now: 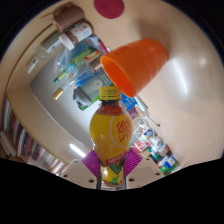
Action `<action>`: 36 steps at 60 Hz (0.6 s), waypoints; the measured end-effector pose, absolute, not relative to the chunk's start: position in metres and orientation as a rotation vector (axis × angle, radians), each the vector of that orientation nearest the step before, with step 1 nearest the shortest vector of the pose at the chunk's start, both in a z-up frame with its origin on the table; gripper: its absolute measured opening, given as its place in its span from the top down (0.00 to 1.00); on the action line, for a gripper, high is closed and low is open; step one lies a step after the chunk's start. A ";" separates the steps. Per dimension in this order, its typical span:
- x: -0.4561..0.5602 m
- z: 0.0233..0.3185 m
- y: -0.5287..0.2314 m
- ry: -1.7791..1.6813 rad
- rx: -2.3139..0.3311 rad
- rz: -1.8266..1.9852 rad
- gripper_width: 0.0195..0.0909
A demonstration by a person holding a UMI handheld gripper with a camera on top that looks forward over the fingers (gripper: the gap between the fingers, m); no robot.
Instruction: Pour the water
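Gripped between the claw's [111,168] two purple pads [92,161] is a yellow drink bottle [111,133] with a yellow cap, fingers closed against its sides and lifted high. Just beyond the cap hangs an orange plastic cup [142,63], tipped on its side, mouth toward the bottle. Shelves of goods [72,52] lie far behind.

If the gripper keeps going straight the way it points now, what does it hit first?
Nothing new: the gripper is already shut on the yellow bottle, which fills the space between its jaws. Beyond the bottle's cap, the orange cup comes next in line, though how far apart they are is unclear.
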State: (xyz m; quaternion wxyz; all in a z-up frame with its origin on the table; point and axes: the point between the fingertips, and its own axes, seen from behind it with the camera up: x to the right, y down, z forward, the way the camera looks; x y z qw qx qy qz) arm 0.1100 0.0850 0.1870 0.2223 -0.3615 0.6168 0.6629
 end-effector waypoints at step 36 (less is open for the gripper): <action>0.142 0.293 0.071 0.860 -1.402 1.302 0.87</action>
